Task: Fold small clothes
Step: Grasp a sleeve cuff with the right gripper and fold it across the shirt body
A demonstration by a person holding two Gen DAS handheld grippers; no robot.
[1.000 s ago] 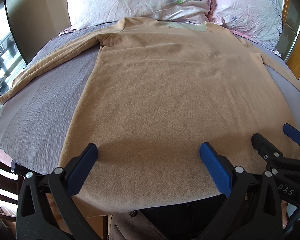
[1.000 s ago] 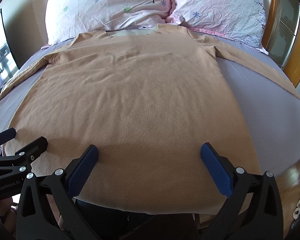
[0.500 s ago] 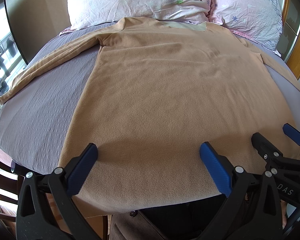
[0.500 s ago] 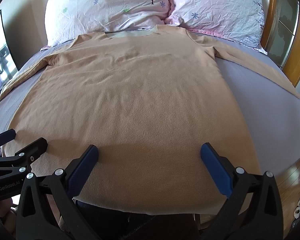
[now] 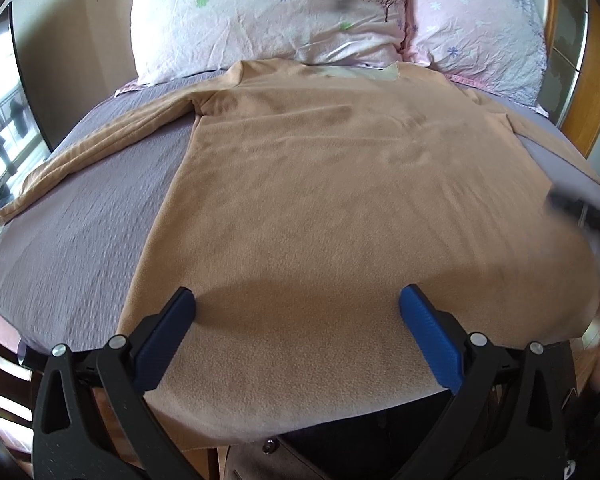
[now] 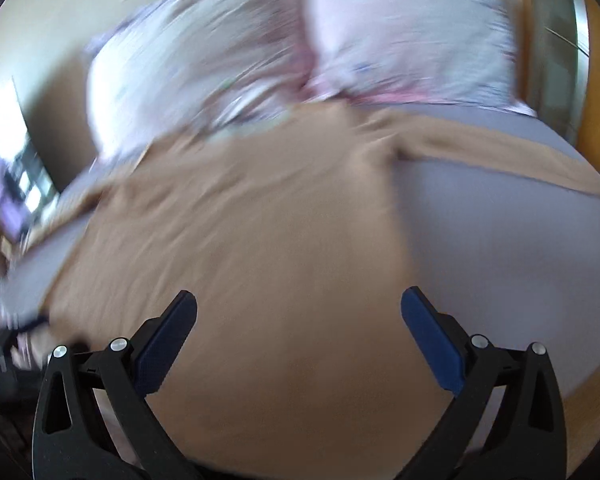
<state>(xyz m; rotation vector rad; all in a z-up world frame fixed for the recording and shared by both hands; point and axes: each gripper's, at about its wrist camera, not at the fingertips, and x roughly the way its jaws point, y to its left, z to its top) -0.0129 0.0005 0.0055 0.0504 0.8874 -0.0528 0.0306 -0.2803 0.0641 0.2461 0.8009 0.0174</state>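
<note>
My left gripper (image 5: 296, 312) gapes wide over the near hem, holding nothing; my right gripper (image 6: 298, 314) is spread just as wide, empty, its view smeared. One tan shirt (image 5: 340, 208) lies flat on the bed (image 5: 80, 240), sleeves out, bare sheet either side, two pillows (image 5: 268, 12) far.

The shirt (image 5: 340, 208) lies flat on the bed (image 5: 80, 248), collar toward 2 pillows (image 5: 268, 12) behind it, sleeves spread left and right, hem nearest both grippers
</note>
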